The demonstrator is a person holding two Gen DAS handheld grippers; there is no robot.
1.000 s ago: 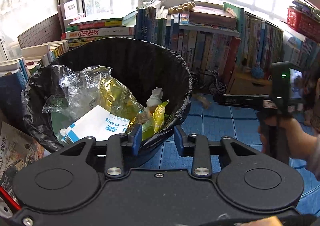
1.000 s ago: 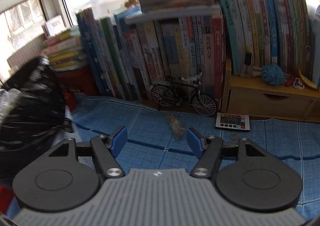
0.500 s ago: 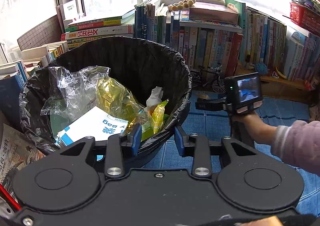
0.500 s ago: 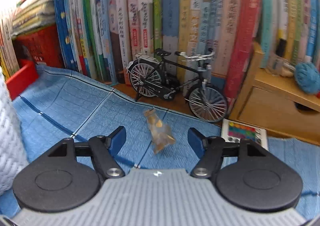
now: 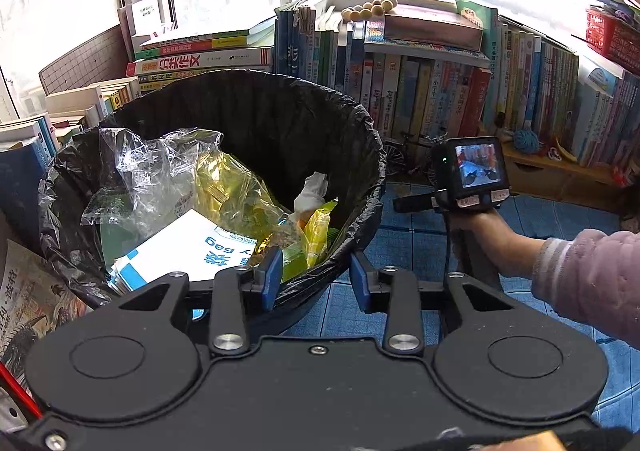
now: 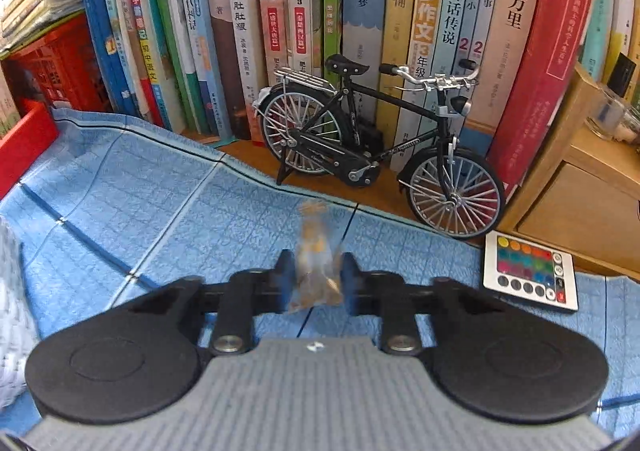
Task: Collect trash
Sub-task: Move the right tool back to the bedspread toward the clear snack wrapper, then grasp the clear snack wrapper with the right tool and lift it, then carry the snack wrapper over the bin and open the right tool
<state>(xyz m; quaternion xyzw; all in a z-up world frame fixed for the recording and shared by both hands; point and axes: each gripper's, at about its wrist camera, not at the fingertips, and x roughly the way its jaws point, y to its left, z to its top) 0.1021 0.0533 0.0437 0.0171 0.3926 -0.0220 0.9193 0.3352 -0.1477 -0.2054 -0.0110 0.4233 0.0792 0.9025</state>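
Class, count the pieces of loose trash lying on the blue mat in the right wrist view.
1: a small clear wrapper between the right gripper's jaws, before the model bicycle. The gripper body may hide others.

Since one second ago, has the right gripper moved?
Yes. The right gripper moved forward and down toward the model bicycle, which now looks much larger, and its jaws have just been closing around the small clear wrapper.

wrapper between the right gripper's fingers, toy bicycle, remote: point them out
wrapper (image 6: 316,271), right wrist view, crumpled middle
toy bicycle (image 6: 360,147), right wrist view, frame
remote (image 6: 528,271), right wrist view, coloured buttons
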